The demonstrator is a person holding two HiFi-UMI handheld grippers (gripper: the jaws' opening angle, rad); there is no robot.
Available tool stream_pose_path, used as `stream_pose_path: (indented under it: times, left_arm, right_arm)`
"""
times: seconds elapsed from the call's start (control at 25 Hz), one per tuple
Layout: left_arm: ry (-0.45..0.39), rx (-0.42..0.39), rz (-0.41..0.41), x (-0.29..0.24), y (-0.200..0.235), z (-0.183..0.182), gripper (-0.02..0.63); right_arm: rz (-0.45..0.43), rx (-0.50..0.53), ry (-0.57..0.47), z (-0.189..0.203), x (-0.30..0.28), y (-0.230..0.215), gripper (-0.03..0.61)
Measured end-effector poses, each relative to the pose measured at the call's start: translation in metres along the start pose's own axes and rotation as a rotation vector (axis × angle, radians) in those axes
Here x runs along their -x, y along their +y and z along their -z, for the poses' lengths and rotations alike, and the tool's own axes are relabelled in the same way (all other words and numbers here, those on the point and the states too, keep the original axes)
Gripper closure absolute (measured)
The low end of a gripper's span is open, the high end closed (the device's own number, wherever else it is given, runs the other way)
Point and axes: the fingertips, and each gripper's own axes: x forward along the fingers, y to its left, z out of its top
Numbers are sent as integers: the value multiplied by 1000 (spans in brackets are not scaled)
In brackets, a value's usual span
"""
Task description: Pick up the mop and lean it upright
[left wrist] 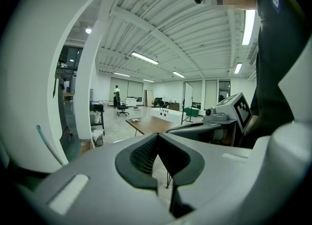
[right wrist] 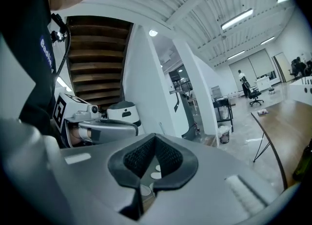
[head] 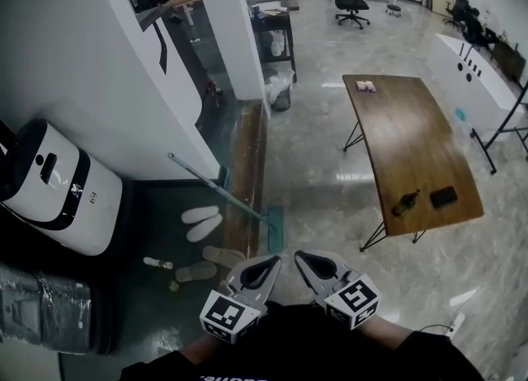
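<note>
Teal mop [head: 224,195], one, left hand-held gripper [left wrist: 157,136], right hand-held gripper [right wrist: 155,137], both closed

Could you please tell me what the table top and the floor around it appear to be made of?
Table top: looks like wood or wood veneer, brown with faint grain and a satin sheen. Floor: probably polished stone or tile, grey and mottled, with bright glossy reflections.

The floor [head: 330,157] is polished stone tile, glossy enough to mirror the lights, and the desk [head: 412,148] has a brown wood-grain top on thin dark metal legs. The left claw [head: 271,262] and right claw [head: 307,257] are matt grey plastic with dark ribbed pads (rubbery-looking), while the mop [head: 219,187] has a slim, smooth pole.
</note>
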Motion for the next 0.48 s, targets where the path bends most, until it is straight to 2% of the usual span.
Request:
stream_pose_path:
  times: [0.16,0.32,0.48]
  left_arm:
    - [15,18,-43,2,10,1,598]
    - [16,20,-52,1,26,3,598]
    - [1,39,-43,-7,58,0,598]
  right_arm:
    - [-30,-24,7,4,-8,-3,575]
    - [-54,-11,35,7,-28,-4,575]
    - [-32,2,59,1,-54,-15,575]
